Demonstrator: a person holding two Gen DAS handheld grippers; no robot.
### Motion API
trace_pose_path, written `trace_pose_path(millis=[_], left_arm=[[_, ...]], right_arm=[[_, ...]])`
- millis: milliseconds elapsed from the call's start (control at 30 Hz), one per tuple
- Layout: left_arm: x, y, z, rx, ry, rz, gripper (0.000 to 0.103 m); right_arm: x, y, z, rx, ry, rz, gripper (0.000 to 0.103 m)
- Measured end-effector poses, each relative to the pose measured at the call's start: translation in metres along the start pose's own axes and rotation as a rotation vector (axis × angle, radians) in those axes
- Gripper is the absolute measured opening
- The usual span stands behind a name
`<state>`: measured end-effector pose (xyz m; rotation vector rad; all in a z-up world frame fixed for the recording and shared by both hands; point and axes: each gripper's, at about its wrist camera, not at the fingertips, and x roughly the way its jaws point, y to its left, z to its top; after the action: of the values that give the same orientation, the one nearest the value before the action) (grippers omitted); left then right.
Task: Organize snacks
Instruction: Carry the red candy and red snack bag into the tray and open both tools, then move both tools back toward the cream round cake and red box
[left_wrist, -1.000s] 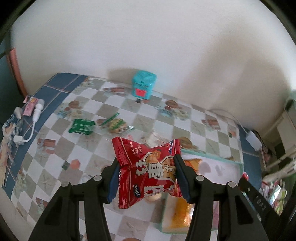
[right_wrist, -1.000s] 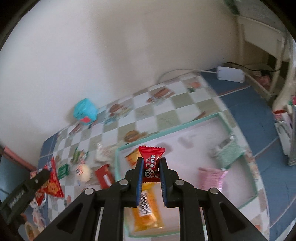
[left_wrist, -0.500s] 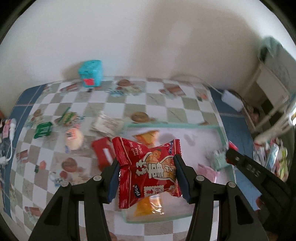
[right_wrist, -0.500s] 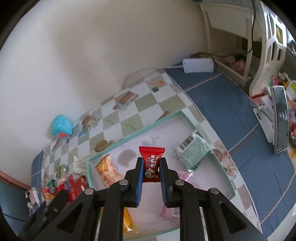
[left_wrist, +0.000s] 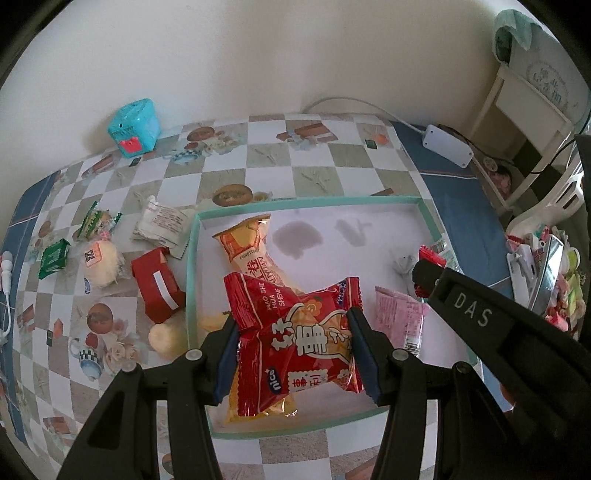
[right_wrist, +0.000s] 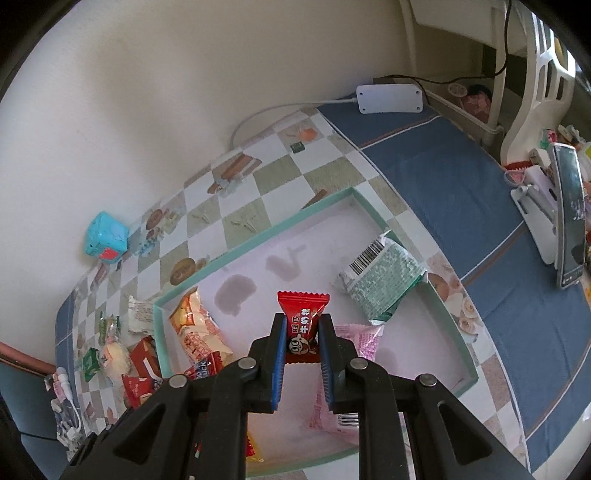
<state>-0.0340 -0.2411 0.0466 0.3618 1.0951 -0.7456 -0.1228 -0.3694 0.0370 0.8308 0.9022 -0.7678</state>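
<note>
Over the tray: both grippers hang above the teal-rimmed tray (left_wrist: 192, 280) on the checkered bench (left_wrist: 317, 173).
Left gripper (left_wrist: 293, 350): its fingers pinch a large red snack packet (left_wrist: 295, 339) by its sides, above the tray's near half.
Right gripper (right_wrist: 303, 354): its fingers pinch a small red candy (right_wrist: 303, 325), held upright over the tray's middle.
Hidden or cut off: the red packet covers the lower part of the orange-and-white packet (left_wrist: 245, 243) beneath it; the right gripper blocks part of the pink packet (right_wrist: 356, 343); in the left view, the green speckled packet (right_wrist: 384, 284) is mostly behind the other gripper's arm.
Hard to make out: the print on the pink packet is too small to read.
Tray contents: the orange-and-white packet at the left, the pink packet towards the near right, the green speckled packet with a barcode at the far right corner.
Outside the tray: a red box (left_wrist: 157, 284), a white wrapper (left_wrist: 160, 225), a round pale bun (left_wrist: 99, 264), a small green packet (left_wrist: 53, 258) and a green-striped candy (left_wrist: 98, 219) lie left of the rim.
Far edge: a turquoise cube (left_wrist: 135, 127) stands by the wall.
</note>
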Motion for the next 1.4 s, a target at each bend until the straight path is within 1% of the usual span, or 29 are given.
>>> trace_pose_path(millis=[300,433,600,633,667,700,767,833,900,933,1000,1033,1067,1167,1200,1233,1267,1400], left_arm=[[0.010,0.000,-0.001,-0.012,0.015,0.006,0.057],[0.017,0.002,-0.002,-0.027,0.033,0.012,0.058],[0.019,0.005,-0.003,-0.036,0.039,0.022,0.063],[0.018,0.004,-0.002,-0.037,0.038,0.023,0.063],[0.018,0.004,-0.002,-0.036,0.036,0.025,0.065],[0.017,0.004,-0.002,-0.034,0.037,0.028,0.073],[0.016,0.005,-0.002,-0.031,0.039,0.026,0.081],[0.013,0.007,-0.002,-0.043,0.036,0.032,0.081],[0.011,0.011,-0.002,-0.056,0.036,0.038,0.086],[0.009,0.015,-0.002,-0.070,0.034,0.047,0.087],[0.007,0.022,-0.002,-0.101,0.028,0.065,0.087],[0.006,0.028,-0.002,-0.126,0.025,0.075,0.087],[0.005,0.033,-0.002,-0.144,0.024,0.083,0.087],[0.001,0.054,-0.002,-0.227,0.010,0.126,0.090],[0.000,0.063,-0.002,-0.259,0.006,0.141,0.096],[-0.001,0.069,-0.003,-0.276,0.005,0.152,0.098],[-0.003,0.079,-0.004,-0.306,0.000,0.173,0.099],[-0.010,0.110,-0.010,-0.401,-0.020,0.208,0.099]], right_arm=[[0.006,0.002,0.000,-0.007,0.009,-0.009,0.019],[0.016,0.003,-0.003,-0.011,0.037,-0.017,0.021],[0.020,0.002,-0.004,-0.005,0.054,-0.045,0.022],[0.020,0.002,-0.004,-0.003,0.057,-0.048,0.027],[0.020,0.002,-0.004,-0.004,0.059,-0.051,0.034],[0.019,0.002,-0.004,-0.006,0.060,-0.056,0.044],[0.015,0.003,-0.002,-0.011,0.053,-0.065,0.054],[0.009,0.004,-0.001,-0.017,0.037,-0.072,0.064],[0.003,0.004,0.001,-0.020,0.013,-0.075,0.082],[0.002,0.004,0.002,-0.023,0.005,-0.075,0.086],[0.000,0.005,0.002,-0.030,-0.008,-0.081,0.097],[0.000,0.005,0.002,-0.033,-0.010,-0.084,0.101],[0.001,0.005,0.002,-0.036,-0.011,-0.087,0.103],[0.005,0.007,0.000,-0.045,0.005,-0.091,0.103],[0.006,0.009,-0.001,-0.049,0.010,-0.089,0.103],[0.006,0.009,-0.002,-0.049,0.011,-0.084,0.103],[0.006,0.010,-0.004,-0.049,0.014,-0.078,0.103],[0.002,0.017,-0.009,-0.051,0.007,-0.063,0.103]])
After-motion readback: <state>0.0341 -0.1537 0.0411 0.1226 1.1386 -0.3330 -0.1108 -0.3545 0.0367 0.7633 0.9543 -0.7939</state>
